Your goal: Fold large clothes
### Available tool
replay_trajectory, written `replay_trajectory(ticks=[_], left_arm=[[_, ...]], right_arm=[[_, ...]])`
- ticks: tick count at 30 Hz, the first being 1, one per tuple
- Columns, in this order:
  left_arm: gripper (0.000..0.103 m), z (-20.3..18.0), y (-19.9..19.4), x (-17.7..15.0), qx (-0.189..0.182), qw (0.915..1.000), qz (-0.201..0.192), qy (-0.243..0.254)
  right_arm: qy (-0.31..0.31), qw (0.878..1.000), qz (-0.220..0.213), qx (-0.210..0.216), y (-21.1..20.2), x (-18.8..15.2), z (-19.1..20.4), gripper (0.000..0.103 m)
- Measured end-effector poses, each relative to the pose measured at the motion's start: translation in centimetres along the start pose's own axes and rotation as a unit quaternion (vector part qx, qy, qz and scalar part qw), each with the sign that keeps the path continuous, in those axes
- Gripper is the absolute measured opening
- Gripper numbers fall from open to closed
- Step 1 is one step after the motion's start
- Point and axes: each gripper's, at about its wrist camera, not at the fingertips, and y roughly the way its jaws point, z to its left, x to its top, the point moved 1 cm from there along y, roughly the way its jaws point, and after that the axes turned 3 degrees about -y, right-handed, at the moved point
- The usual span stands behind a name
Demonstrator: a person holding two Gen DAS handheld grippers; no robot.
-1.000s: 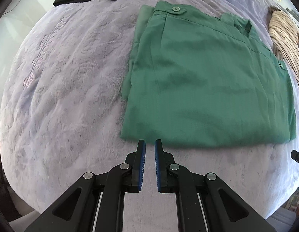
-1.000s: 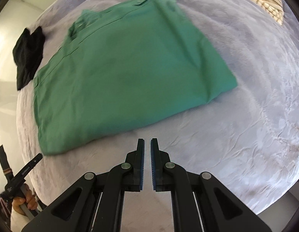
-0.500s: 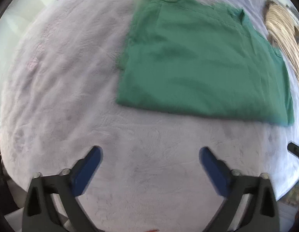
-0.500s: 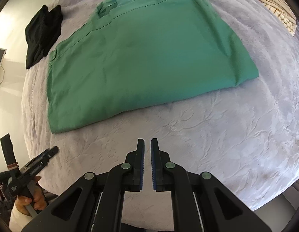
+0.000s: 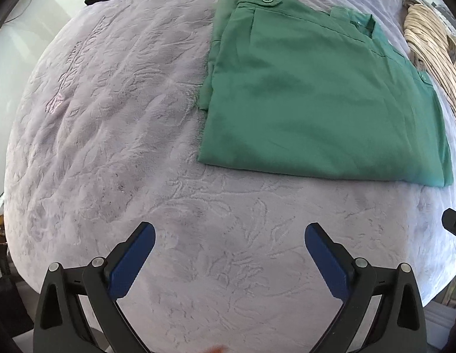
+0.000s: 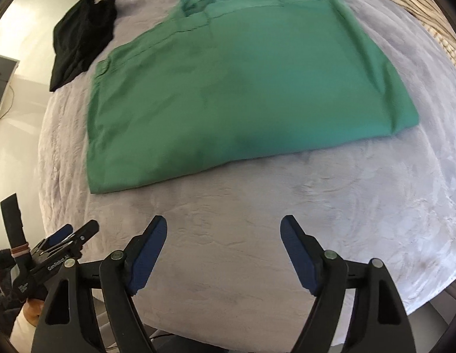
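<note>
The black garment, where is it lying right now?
The black garment lies on the lilac bedspread at the upper left of the right wrist view, just left of the folded green shirt.

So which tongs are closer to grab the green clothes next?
Probably the right tongs: their jaws have just opened, empty, facing the long near edge of the green clothes. The left tongs, open too, face only its corner.
</note>
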Motion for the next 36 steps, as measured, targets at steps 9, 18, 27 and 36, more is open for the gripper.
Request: replay_trajectory(ticks=[9,18,27,36], left_arm=[[0.102,1.8,0.9,1.0,-0.028,0.9995,0.006,-0.011],[0.102,5.8,1.9,2.4,-0.062,0.9973,-0.010,-0.037],[0.102,8.3,3.6,5.0,-0.140,0.9881,-0.027,-0.058],[0.102,8.1,5.6,6.7,-0.218,0.9738,-0.025,-0.058]], right_arm=[[-0.024,0.999,-0.012,0.032,1.1,-0.6,3.1,0.103],[0.069,0.989,0.024,0.128,5.9,-2.1,3.6,0.103],[0.146,0.935,0.005,0.324,11.9,-0.1,6.1,0.103],[0.196,0.887,-0.046,0.414,15.5,1.4,7.1,0.103]])
